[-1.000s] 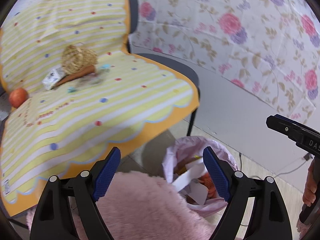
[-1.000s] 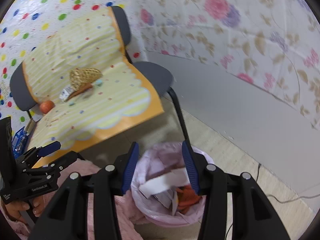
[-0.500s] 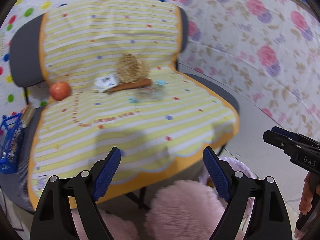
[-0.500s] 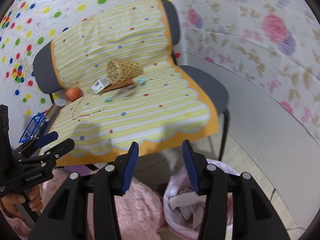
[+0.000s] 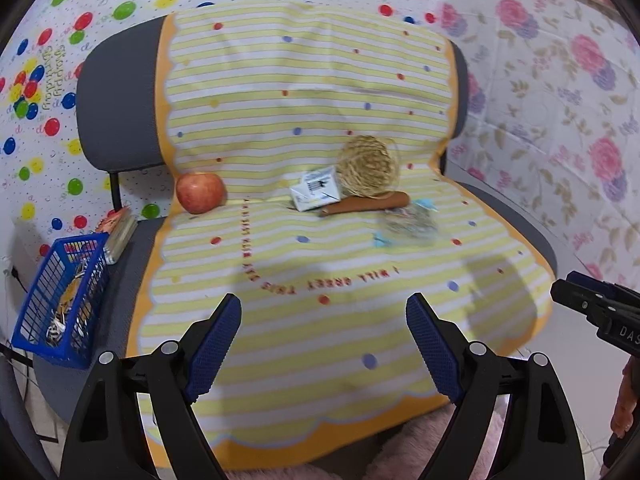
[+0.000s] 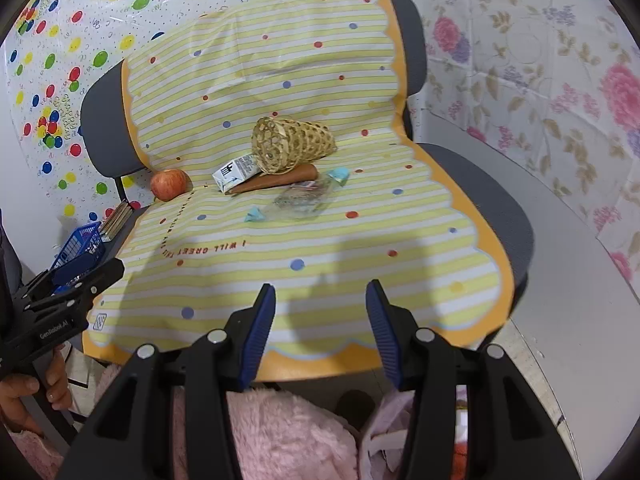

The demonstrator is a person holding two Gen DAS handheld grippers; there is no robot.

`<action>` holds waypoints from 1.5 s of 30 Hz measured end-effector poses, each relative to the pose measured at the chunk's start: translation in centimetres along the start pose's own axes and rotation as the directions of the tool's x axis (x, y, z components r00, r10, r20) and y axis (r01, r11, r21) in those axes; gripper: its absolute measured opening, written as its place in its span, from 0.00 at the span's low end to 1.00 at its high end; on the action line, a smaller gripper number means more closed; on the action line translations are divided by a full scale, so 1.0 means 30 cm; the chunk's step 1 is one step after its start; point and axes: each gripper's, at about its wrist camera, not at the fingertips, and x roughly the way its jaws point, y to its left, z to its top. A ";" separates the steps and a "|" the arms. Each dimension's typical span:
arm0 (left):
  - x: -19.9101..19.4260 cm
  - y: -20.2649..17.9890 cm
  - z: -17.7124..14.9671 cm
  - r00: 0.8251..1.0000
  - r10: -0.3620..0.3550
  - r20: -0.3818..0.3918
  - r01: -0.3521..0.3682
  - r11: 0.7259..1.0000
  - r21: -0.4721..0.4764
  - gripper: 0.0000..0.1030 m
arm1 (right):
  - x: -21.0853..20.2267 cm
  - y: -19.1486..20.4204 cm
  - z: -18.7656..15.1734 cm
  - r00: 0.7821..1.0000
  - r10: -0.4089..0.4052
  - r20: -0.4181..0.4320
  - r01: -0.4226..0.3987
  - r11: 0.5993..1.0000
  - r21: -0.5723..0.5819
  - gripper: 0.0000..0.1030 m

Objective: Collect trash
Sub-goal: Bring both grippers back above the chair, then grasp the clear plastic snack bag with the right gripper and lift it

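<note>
On the striped yellow cloth (image 5: 320, 336) over the grey chairs lie a small white carton (image 5: 317, 188) (image 6: 235, 171), a clear crumpled wrapper with blue ends (image 5: 408, 222) (image 6: 302, 198), a carrot (image 5: 366, 203) (image 6: 276, 180), a woven basket (image 5: 368, 166) (image 6: 290, 144) and a red apple (image 5: 200, 192) (image 6: 169, 183). My left gripper (image 5: 324, 340) is open and empty above the front of the cloth. My right gripper (image 6: 320, 328) is open and empty, also short of the items. The pink trash bag (image 6: 380, 436) shows only as a sliver below the right gripper.
A blue wire basket (image 5: 60, 296) (image 6: 78, 246) with small items and a stack of cards (image 5: 120, 228) sit on the left chair. Pink fluffy fabric (image 6: 280, 432) lies below the chair's front edge. Patterned sheets cover the walls behind.
Both grippers have swung up from the pink trash bag on the floor toward the chair seat. The bag has dropped almost out of view; the items on the cloth now sit ahead.
</note>
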 end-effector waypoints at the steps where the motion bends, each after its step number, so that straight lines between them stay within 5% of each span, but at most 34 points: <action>1: 0.008 0.005 0.006 1.000 0.005 0.000 -0.005 1.000 -0.002 0.82 | 0.018 0.004 0.012 1.000 0.002 -0.003 -0.002 1.000 -0.001 0.45; 12: 0.202 0.060 0.083 0.995 0.089 -0.052 -0.089 0.996 0.003 0.82 | 0.253 0.012 0.145 1.000 0.002 -0.015 -0.002 1.000 0.006 0.40; 25: 0.343 0.052 0.151 0.993 0.073 -0.089 -0.075 0.997 -0.019 0.82 | 0.575 -0.062 0.262 0.992 0.061 -0.109 -0.042 0.985 0.165 0.36; 32: 0.354 0.040 0.159 0.993 0.048 -0.104 -0.052 0.998 -0.034 0.82 | 0.601 -0.138 0.264 0.970 0.219 -0.106 -0.171 0.924 0.343 0.06; 36: 0.353 0.034 0.164 0.994 0.042 -0.105 -0.045 0.998 -0.032 0.82 | 0.439 -0.098 0.287 0.989 0.146 -0.010 -0.141 0.968 0.208 0.01; 38: 0.354 0.029 0.172 0.994 0.042 -0.099 -0.045 0.999 -0.029 0.82 | 0.338 -0.063 0.292 0.997 0.035 0.062 -0.041 0.994 0.100 0.01; 40: 0.363 0.023 0.184 0.995 0.046 -0.089 -0.048 0.999 -0.024 0.82 | 0.265 -0.037 0.294 0.990 -0.058 0.127 0.056 0.998 0.023 0.01; 45: 0.414 0.016 0.225 0.995 0.063 -0.081 -0.064 0.998 -0.004 0.82 | 0.196 -0.034 0.295 0.973 -0.135 0.187 0.144 0.989 -0.034 0.01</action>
